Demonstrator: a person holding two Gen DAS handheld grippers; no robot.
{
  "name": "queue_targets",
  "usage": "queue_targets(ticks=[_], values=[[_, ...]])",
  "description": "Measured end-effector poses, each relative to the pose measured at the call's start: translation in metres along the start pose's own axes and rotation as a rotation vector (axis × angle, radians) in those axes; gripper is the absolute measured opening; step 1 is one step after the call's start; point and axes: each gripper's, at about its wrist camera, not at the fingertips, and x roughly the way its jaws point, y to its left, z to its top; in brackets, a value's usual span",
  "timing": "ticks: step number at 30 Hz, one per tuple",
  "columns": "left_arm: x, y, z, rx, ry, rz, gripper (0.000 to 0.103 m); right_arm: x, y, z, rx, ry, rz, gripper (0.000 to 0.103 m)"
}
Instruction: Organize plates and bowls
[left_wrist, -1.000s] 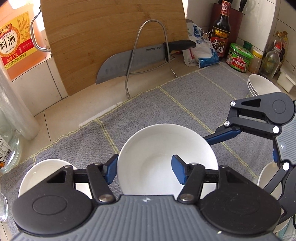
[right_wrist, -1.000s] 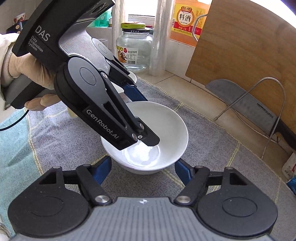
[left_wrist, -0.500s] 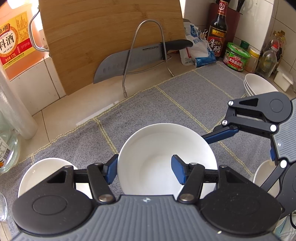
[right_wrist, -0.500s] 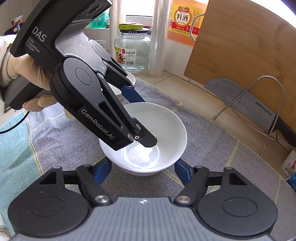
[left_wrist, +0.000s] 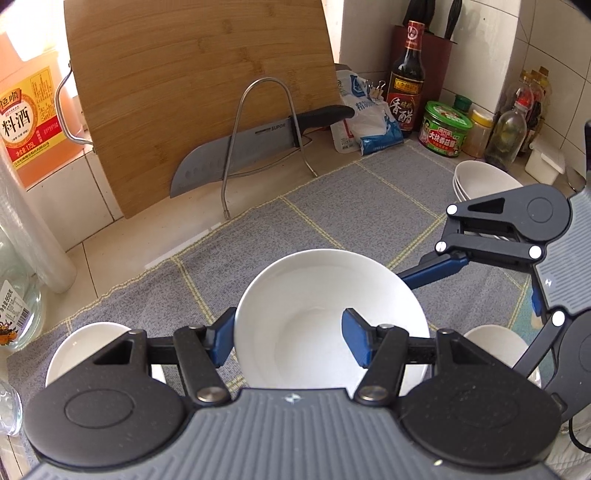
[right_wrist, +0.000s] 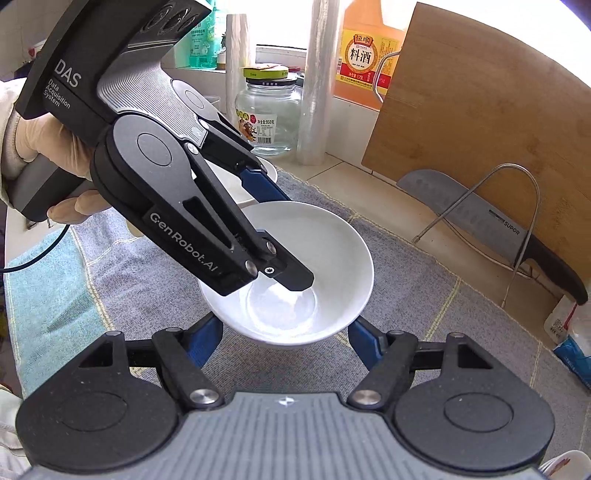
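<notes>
- My left tongs (left_wrist: 288, 339) are drawn together on the white bowl (left_wrist: 317, 280). One finger runs down inside to its floor, the other sits outside the wall, so the wall is pinched between them.
- My right tongs (right_wrist: 286, 341) stand with a finger at either side of the bowl's lower body. I cannot tell whether the pads press on it or only flank it.
- The bowl sits just ahead of both tongs, over the middle of the grey cloth (left_wrist: 332, 206) that covers the bench (left_wrist: 122, 258). Its mouth faces up and it looks close to level. It is round, so it has no long axis to line up.
- The bowl is empty, a bare glazed floor and nothing more.
- In the left wrist view, a stack of bowls (left_wrist: 480, 181), nested and also empty, stands at the cloth's far right corner, well apart from my bowl.
- That stack lies ahead and to the right, on my right hand's side, so I judge the right hand the nearer one for a carry there.
- A smaller bowl (left_wrist: 85, 350) rests on the cloth to the left of my tongs and another bowl (left_wrist: 495, 341) to the right. Both are half hidden.
</notes>
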Motion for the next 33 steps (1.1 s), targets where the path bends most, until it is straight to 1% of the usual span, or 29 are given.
queue_targets(ticks=[17, 25, 33], values=[[-0.036, -0.062, -0.001, 0.011, -0.048, -0.004, 0.060, -0.059, 0.012, -0.030, -0.005, -0.026, -0.010, 0.079], [-0.041, -0.088, -0.004, 0.000, -0.052, -0.011, 0.060, -0.079, 0.014, -0.050, -0.003, -0.025, 0.001, 0.079], [-0.038, -0.108, -0.011, -0.004, -0.031, -0.029, 0.060, -0.087, 0.015, -0.068, 0.013, -0.003, 0.017, 0.079]])
